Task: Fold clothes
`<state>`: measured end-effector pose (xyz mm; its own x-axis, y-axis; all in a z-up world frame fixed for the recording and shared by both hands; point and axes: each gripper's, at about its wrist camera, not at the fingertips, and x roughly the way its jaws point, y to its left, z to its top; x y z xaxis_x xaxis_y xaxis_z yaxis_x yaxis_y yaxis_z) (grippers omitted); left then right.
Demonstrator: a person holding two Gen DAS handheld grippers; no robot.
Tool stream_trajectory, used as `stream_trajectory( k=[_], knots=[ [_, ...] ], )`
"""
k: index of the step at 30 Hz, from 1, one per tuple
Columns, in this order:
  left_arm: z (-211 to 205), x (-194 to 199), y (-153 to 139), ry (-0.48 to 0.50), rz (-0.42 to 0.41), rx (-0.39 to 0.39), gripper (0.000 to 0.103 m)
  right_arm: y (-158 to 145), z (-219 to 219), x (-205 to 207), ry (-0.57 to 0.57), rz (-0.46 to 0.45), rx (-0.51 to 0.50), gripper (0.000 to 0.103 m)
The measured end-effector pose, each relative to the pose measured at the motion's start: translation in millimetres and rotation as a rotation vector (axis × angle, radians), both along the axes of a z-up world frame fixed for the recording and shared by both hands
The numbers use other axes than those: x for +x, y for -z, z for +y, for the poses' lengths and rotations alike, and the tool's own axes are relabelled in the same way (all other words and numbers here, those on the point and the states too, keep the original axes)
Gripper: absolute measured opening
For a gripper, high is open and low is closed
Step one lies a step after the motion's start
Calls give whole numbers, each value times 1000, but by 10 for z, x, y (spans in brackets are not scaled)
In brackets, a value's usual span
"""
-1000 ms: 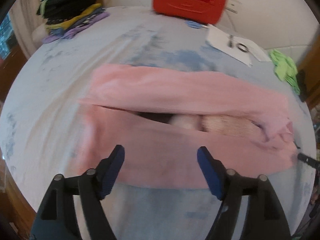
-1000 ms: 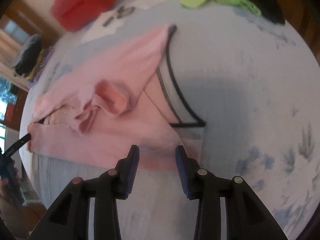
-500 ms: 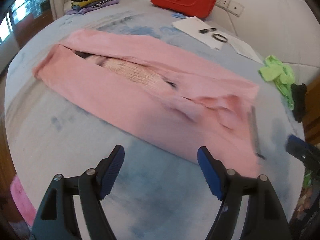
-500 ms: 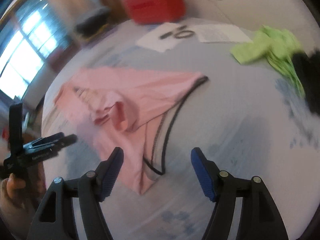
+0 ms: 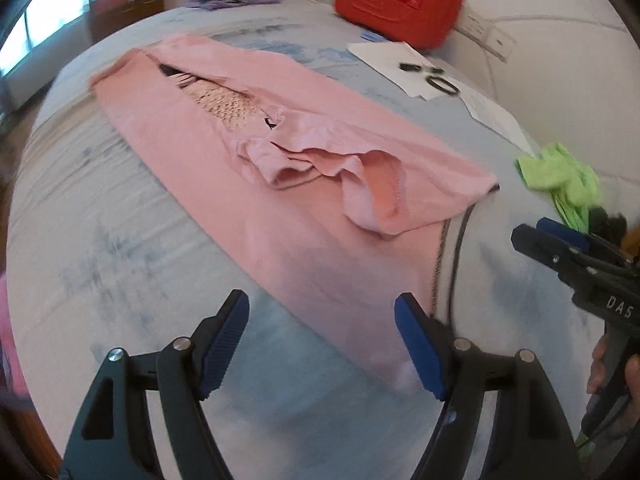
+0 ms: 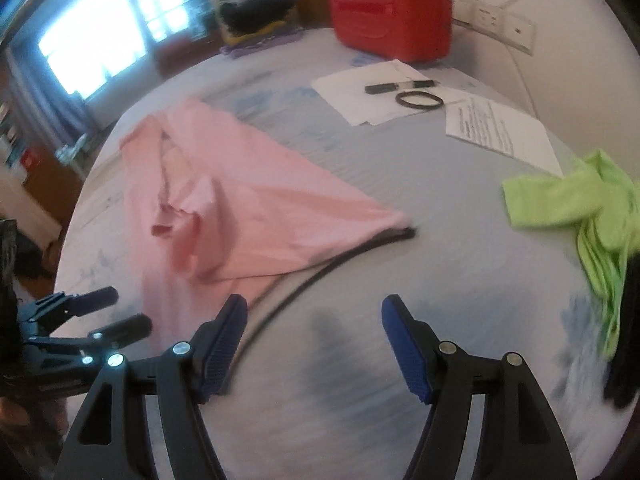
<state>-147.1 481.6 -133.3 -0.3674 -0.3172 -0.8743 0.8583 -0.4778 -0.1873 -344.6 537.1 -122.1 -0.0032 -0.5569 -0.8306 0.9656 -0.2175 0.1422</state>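
A pink garment lies on the pale blue bed sheet, folded lengthwise into a long strip with a dark-trimmed hem at its near end; it also shows in the right wrist view. A sleeve is bunched on top of it. My left gripper is open and empty, just above the strip's near end. My right gripper is open and empty over bare sheet beside the dark hem. It also shows in the left wrist view at the right edge.
A red case stands at the bed's far side. White papers with small black items lie near it. A lime green garment and a dark one lie at the right. A stack of folded clothes sits far back.
My right gripper let go of the pink garment's hem and opened wide. Both grippers pulled back and swung toward the hem end of the strip.
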Motion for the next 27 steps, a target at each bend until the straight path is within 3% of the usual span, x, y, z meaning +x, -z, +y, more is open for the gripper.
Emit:
stream_trajectory(
  k=[6, 9, 12, 14, 16, 20, 24, 26, 27],
  knots=[
    [479, -323, 100, -228, -62, -52, 75, 110, -144, -306, -214, 29, -19, 70],
    [590, -453, 161, -290, -120, -101, 76, 183, -246, -448, -332, 41, -26, 70],
    [635, -515, 173, -348, -135, -159, 76, 282, -359, -583, -371, 19, -32, 70],
    [636, -528, 185, -385, -147, -184, 84, 334, -404, -618, -399, 28, -36, 70],
    [648, -517, 210, -433, -169, -214, 101, 389, -453, -641, -432, 39, -37, 70],
    [582, -502, 253, -452, -136, -174, 103, 464, -547, -635, -494, 63, -55, 70],
    [591, -505, 243, -448, -135, -177, 103, 473, -616, -640, -512, 65, -71, 70],
    [612, -524, 225, -430, -131, -187, 92, 479, -617, -647, -518, 67, -82, 70],
    [630, -561, 207, -407, -125, -197, 78, 482, -617, -650, -520, 69, -87, 70]
  ],
)
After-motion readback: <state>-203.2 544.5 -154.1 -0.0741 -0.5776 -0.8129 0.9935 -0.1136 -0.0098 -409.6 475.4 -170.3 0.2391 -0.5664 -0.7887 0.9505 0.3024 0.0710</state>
